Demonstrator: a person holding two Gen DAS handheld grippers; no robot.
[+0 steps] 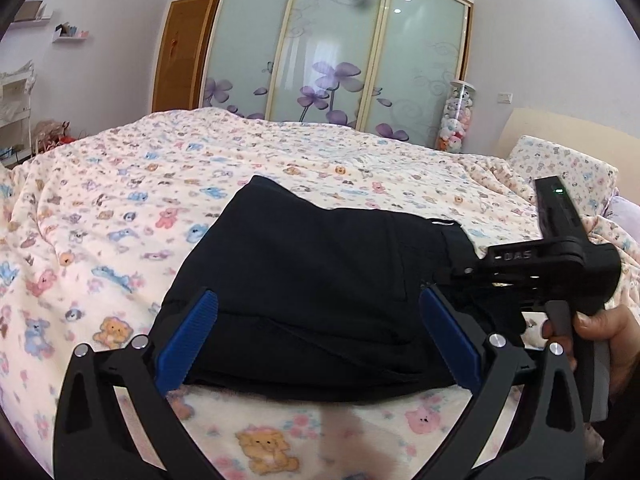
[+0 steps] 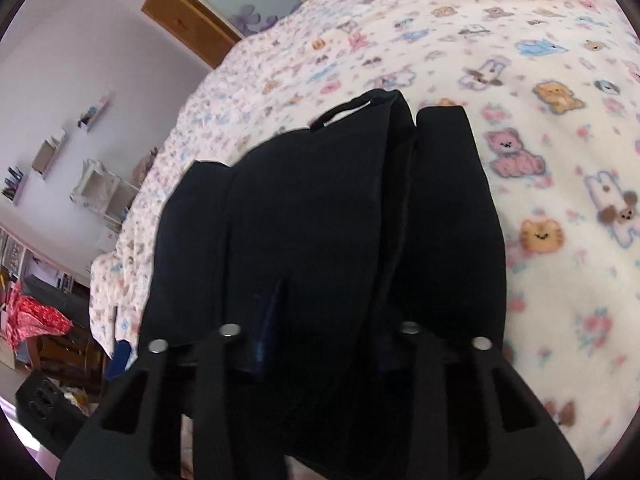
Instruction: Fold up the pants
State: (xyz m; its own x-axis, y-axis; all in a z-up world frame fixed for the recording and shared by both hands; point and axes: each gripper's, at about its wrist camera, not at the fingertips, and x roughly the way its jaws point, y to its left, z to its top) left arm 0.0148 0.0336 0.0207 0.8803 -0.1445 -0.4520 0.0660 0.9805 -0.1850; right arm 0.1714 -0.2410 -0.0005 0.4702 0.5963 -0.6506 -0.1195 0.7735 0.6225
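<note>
The pants (image 1: 320,292) lie as a compact black bundle on the teddy-print bedspread (image 1: 120,200), near its front edge, so I judge the folding nearly complete. My left gripper (image 1: 318,344) stands wide open with its blue pads (image 1: 188,344) on either side of the near edge, touching or just beside the cloth, placed to steady or square it without clamping. My right gripper (image 2: 320,344) reaches in at the bundle's right end; dark fabric covers its fingers, so I cannot tell whether it grips.
</note>
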